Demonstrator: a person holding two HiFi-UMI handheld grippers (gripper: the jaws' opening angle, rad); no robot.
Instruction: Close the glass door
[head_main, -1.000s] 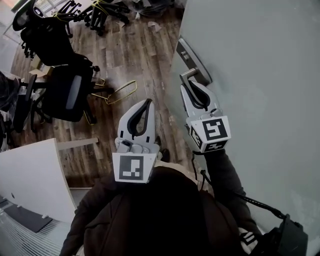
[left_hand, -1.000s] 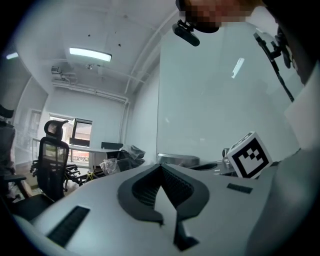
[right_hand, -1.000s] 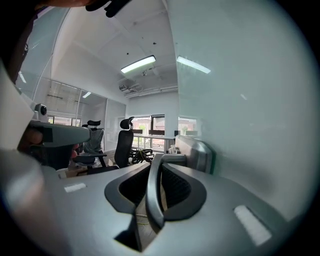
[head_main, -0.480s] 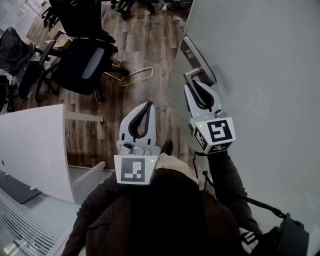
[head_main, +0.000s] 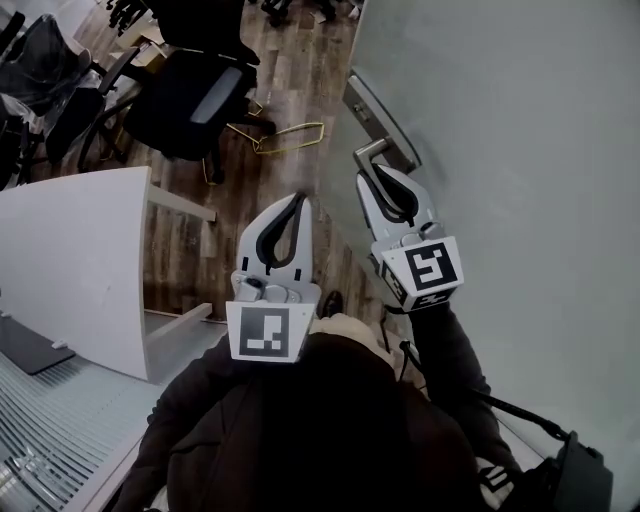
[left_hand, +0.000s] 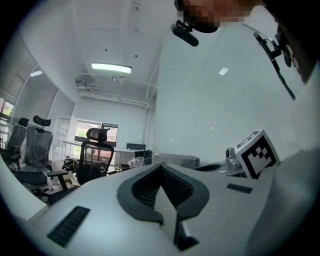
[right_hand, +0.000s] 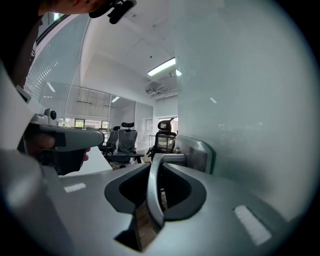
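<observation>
The frosted glass door (head_main: 520, 150) fills the right of the head view, with its metal lock plate (head_main: 375, 105) on the edge. My right gripper (head_main: 372, 172) is shut on the door's silver lever handle (head_main: 366, 152). In the right gripper view the handle (right_hand: 151, 192) runs down between the two jaws, with the door (right_hand: 250, 100) close on the right. My left gripper (head_main: 297, 203) hangs in the air left of the door, shut, with nothing in it. Its closed tips (left_hand: 161, 166) point level into the office.
A white desk (head_main: 90, 260) stands at the left, close to my left side. Black office chairs (head_main: 190, 105) and a yellow wire frame (head_main: 290, 137) are on the wooden floor (head_main: 290, 60) ahead. White window blinds (head_main: 60, 420) show at the lower left.
Both grippers have travelled sideways with the door, the right one still on the handle. The white desk and the chairs have slid right and closer in the head view.
</observation>
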